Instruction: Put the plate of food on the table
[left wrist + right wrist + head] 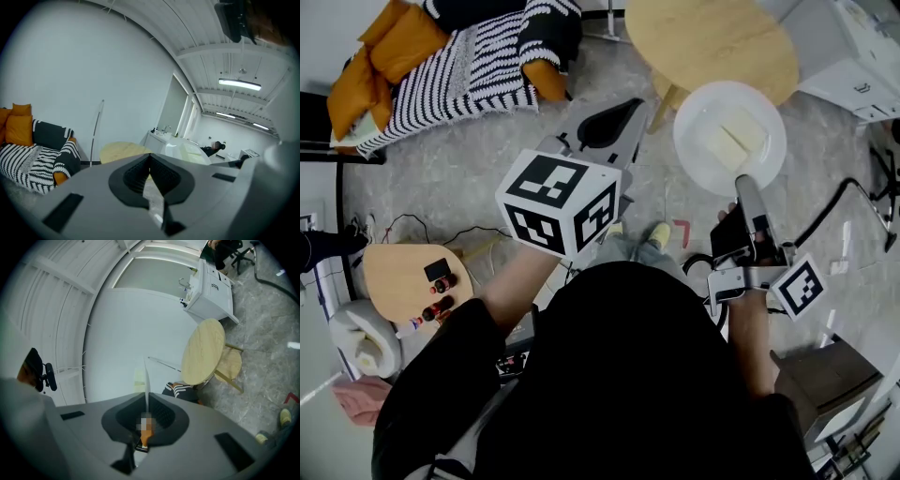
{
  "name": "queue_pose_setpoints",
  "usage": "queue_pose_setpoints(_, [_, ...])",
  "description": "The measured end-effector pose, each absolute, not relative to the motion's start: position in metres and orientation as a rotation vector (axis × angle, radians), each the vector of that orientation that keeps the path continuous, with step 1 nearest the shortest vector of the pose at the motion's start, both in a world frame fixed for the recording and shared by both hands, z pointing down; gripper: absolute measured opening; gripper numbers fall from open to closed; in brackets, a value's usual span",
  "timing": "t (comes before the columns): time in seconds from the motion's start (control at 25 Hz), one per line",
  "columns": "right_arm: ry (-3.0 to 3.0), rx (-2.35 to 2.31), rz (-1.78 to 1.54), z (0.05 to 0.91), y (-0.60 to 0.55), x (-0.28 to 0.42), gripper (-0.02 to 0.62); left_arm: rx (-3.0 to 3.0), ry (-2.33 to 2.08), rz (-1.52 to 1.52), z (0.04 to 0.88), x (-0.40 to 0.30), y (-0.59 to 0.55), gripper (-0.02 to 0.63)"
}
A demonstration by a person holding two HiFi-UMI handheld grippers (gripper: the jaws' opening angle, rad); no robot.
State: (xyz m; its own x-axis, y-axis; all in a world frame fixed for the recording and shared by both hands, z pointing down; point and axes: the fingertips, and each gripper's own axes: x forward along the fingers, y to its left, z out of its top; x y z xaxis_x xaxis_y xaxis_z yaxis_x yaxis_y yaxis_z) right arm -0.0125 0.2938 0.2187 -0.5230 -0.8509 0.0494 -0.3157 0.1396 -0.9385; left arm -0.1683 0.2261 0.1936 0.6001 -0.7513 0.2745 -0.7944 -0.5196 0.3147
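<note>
The right tongs (746,186) are pinched tight on the near rim of a white plate (729,138). The plate sticks out in front of their tips, up in the air, with its top facing up. In the right gripper view the tongs (146,401) lie on their side, so the plate (146,380) looks like a thin white line going up from between the jaws. On the plate lie some pale yellow pieces of food (733,141), a little way past the tips. The round wooden table (712,42) is past the plate's far side, further out from the right tongs, and nothing sits on the part that shows. The same table (204,352) shows ahead of the tongs in their own view. The left tongs (630,106) are beside the right ones and well apart from the plate. Their jaws (150,159) are closed together at the tips with nothing between them. Ahead of them are the table (124,151) and the plate (185,151). Off to the left of the left tongs is a seat with a striped blanket (459,66) and orange cushions (394,42). Back behind the left tongs, close to the person's left arm, is a small wooden table (398,281) with little bottles (441,281) on it. Past the right tongs, off to the right, stands a white cabinet (853,56).
</note>
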Motion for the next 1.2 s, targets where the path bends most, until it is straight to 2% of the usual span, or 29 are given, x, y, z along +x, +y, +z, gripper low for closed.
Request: queue_pose_setpoints(1.2, [1.902,-1.177,-1.286,0.205,0.290,-0.057,0.018,2.478,-1.195,0.079,0.182,-0.222,0.226,0.008])
